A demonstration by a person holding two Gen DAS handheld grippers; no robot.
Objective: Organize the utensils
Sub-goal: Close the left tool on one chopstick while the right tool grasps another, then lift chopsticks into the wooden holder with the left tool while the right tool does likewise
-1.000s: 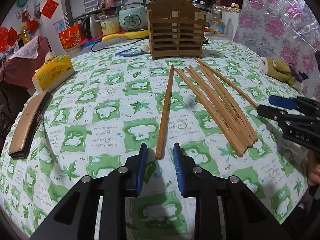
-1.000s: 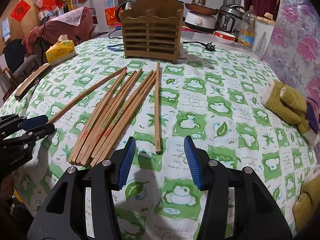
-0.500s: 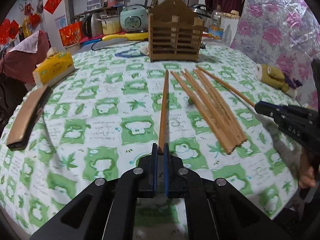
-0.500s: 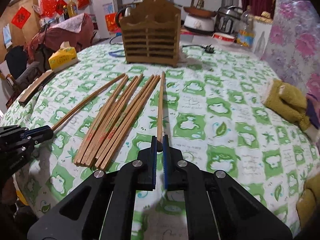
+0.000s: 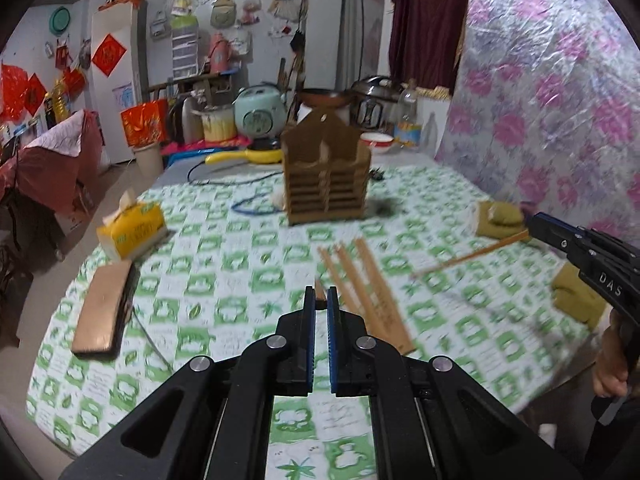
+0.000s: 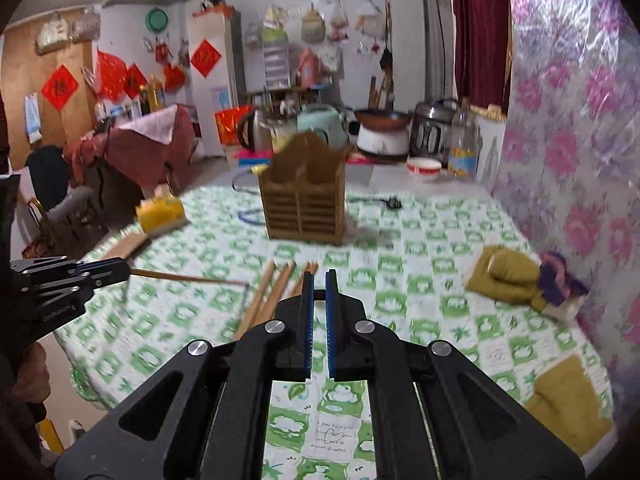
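My left gripper point(image 5: 319, 292) is shut on one wooden chopstick, whose end shows between the blue pads. In the right wrist view that chopstick point(image 6: 188, 278) sticks out sideways from the left gripper point(image 6: 124, 270), above the table. My right gripper point(image 6: 319, 276) is shut too. The left wrist view shows it point(image 5: 534, 222) clamping a second chopstick point(image 5: 472, 255) in the air. The remaining chopsticks point(image 5: 360, 288) point(image 6: 276, 292) lie bundled on the green-patterned cloth below both grippers. A slatted wooden utensil holder point(image 5: 326, 176) point(image 6: 306, 200) stands upright farther back.
A yellow tissue box point(image 5: 132, 230) and a brown flat case point(image 5: 104, 312) lie at the left of the table. Olive mitts point(image 6: 508, 276) point(image 6: 568, 408) lie at the right. Cookers, a bowl and a bottle crowd the far edge behind the holder.
Both grippers closed, each on the near end of a chopstick, then rose from the table with it. The bundle stayed on the cloth.
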